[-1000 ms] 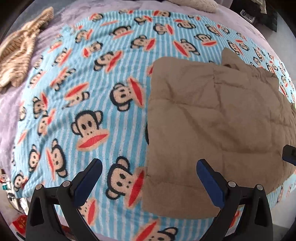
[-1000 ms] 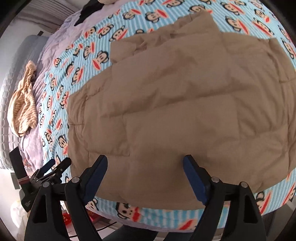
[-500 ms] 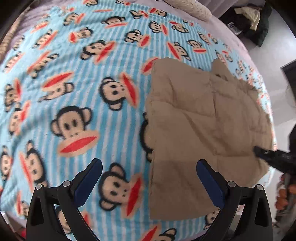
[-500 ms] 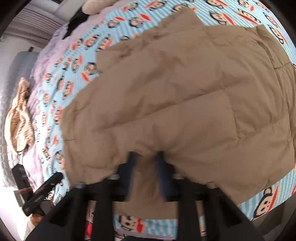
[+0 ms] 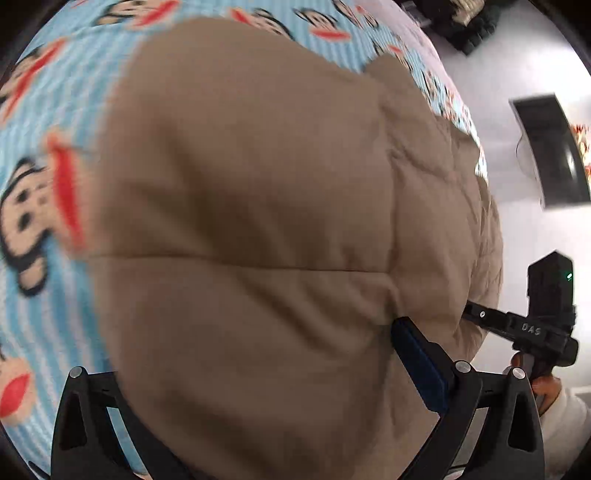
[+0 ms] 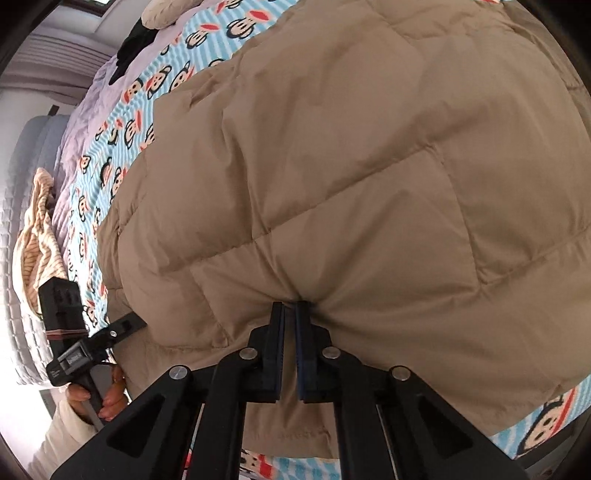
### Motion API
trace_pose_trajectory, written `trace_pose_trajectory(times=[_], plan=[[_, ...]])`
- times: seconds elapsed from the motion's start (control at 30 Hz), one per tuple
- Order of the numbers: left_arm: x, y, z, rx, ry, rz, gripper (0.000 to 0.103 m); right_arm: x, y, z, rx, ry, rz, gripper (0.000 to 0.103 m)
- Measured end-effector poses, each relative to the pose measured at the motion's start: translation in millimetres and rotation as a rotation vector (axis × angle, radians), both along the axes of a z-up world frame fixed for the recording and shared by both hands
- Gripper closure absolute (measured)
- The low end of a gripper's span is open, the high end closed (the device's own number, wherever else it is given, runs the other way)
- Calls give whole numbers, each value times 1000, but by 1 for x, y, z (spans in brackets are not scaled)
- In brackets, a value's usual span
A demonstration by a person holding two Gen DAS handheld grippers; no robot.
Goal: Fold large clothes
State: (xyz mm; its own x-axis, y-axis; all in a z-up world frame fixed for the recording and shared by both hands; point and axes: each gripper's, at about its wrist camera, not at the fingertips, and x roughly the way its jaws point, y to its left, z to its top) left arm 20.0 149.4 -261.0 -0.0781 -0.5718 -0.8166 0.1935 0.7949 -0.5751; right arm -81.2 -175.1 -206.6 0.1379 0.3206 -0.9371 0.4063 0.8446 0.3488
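A large tan quilted jacket (image 5: 258,221) lies spread on a bed with a blue monkey-print blanket (image 5: 37,184). It also fills the right wrist view (image 6: 351,166). My right gripper (image 6: 290,306) is shut on a pinch of the jacket's near edge; the cloth puckers around the jaws. My left gripper (image 5: 258,354) is open, pushed low over the jacket's near left edge; the cloth bulges between the jaws and hides the left finger, while the blue right pad (image 5: 417,362) shows. Each gripper shows in the other's view, at the jacket's edge (image 5: 517,325) (image 6: 85,343).
A striped beige garment (image 6: 37,236) lies on the grey bed edge at the left. A black item (image 6: 133,40) and a cream pillow (image 6: 166,14) lie at the far end of the bed. A dark screen (image 5: 554,147) hangs on the wall at the right.
My right gripper closed on the jacket's near edge. My left gripper moved right and down onto the jacket's edge, jaws still apart, with cloth now between them.
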Motion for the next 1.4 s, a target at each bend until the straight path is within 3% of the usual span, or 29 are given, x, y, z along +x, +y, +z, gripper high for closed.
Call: trace_pose_trajectory(times=[0.03, 0.07, 0.1, 0.17, 0.27, 0.43, 0.53, 0.63, 0.73, 0.87, 1.03, 1.2, 1.3, 1.4], plan=[[-2, -9, 3, 12, -12, -27, 19, 0, 0, -1, 2, 0, -2, 99], [-4, -13, 7, 12, -20, -46, 42, 0, 0, -1, 2, 0, -3, 99], [-5, -17, 12, 12, -30, -61, 56, 1, -1, -1, 4, 2, -3, 99], [-8, -21, 27, 26, -66, -78, 70, 2, -1, 0, 10, 10, 1, 99], [-9, -20, 43, 13, -83, -67, 78, 4, 2, 11, 10, 17, 29, 99], [-14, -14, 69, -47, -96, -21, 81, 17, 3, 57, -72, -133, 74, 99], [-16, -16, 89, -66, -109, 2, 81, 45, -6, 62, -94, -179, 84, 99], [-22, -28, 114, -83, -124, 24, 81, 72, -16, 43, -69, -180, 91, 99], [-30, -51, 141, -121, -132, 31, 81, 99, -22, 4, -5, -124, 63, 100], [-36, -96, 168, -93, -168, -3, 81, 106, -35, -33, 94, -69, -11, 103], [-42, -142, 193, -79, -189, -61, 81, 87, -50, -7, 155, -91, 1, 103], [-41, -178, 201, -33, -171, -64, 81, 18, -75, 26, 184, -124, 30, 103], [-42, -206, 204, -3, -163, -71, 81, -27, -75, 18, 259, -75, 46, 103], [-44, -245, 201, 31, -159, -118, 81, -56, -65, -9, 302, 11, 66, 103]])
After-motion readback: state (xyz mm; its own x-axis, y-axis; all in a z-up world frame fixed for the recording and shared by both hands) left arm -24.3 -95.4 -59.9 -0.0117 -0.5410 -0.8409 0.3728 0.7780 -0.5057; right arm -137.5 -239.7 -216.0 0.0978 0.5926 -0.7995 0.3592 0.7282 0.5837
